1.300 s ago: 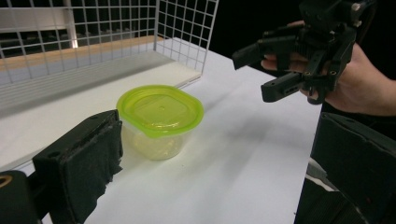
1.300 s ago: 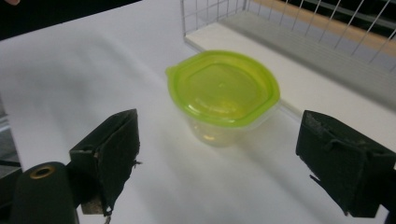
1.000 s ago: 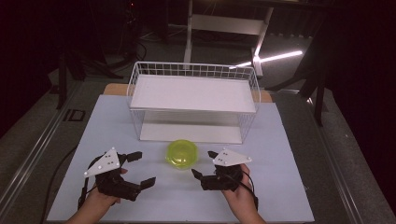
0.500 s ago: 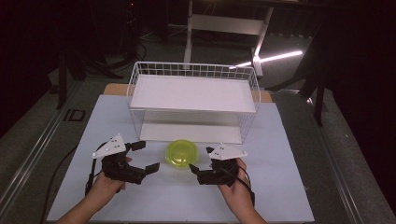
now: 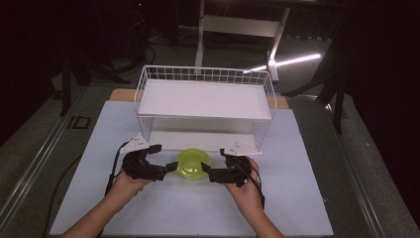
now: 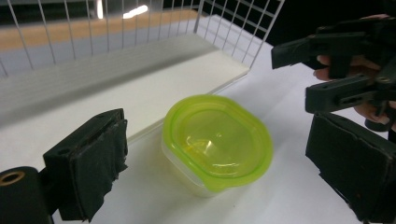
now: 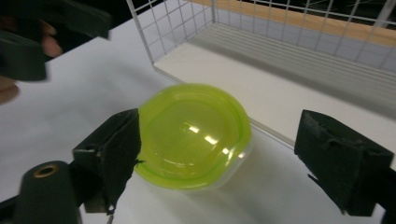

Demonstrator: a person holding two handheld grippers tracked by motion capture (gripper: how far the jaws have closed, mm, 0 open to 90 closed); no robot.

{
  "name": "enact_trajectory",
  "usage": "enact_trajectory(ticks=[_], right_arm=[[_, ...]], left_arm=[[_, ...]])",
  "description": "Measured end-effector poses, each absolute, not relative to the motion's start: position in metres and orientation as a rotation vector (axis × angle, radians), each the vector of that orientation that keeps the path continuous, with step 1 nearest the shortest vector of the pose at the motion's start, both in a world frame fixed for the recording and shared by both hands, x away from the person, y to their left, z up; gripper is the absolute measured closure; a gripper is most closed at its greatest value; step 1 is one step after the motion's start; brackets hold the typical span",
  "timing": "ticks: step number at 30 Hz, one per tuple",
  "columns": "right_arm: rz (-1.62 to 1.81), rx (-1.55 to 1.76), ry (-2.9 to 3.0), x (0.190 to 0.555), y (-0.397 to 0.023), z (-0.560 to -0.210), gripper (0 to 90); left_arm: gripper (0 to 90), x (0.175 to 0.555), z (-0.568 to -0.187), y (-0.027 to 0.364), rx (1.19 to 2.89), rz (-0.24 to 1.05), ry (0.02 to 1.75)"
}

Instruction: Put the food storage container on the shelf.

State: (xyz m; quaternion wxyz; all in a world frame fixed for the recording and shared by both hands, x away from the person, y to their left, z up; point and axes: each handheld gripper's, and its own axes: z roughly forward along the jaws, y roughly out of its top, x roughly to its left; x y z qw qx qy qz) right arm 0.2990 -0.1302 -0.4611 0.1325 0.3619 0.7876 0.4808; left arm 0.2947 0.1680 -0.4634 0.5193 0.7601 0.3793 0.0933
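A small clear tub with a yellow-green lid [image 5: 192,164] stands on the white table, just in front of the wire basket. My left gripper [image 5: 165,159] is open at the tub's left side, and my right gripper [image 5: 215,164] is open at its right. In the left gripper view the tub [image 6: 215,141] lies ahead between the two black pads [image 6: 91,170], apart from both. The right gripper view has the tub [image 7: 190,134] close to the left pad [image 7: 114,149], with the right pad well off it. Neither gripper holds anything.
A white wire basket [image 5: 205,73] with a white shelf board stands behind the tub, its low front board [image 5: 198,140] almost touching it. The white table sheet [image 5: 188,208] spreads in front of the hands. Each gripper view shows the other gripper [image 6: 345,60] [image 7: 37,37] opposite.
Both grippers have moved forward and inward from nearer the table's front, and now flank the tub closely. The tub has not moved.
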Motion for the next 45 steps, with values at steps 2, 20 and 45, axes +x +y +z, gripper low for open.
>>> enact_trajectory(ticks=[2,20,45], right_arm=[[1.406,1.09,2.298,0.302,-0.126,-0.465,19.3],[1.321,1.423,2.278,0.33,-0.127,-0.489,45.0],[1.317,1.586,2.344,0.324,-0.122,-0.493,74.0]], left_arm=[[11.6,0.301,-0.469,0.161,1.897,0.259,0.935],[32.9,0.321,-0.496,0.144,1.906,0.081,1.168],[68.7,0.313,-0.498,0.147,1.886,-0.065,1.184]])
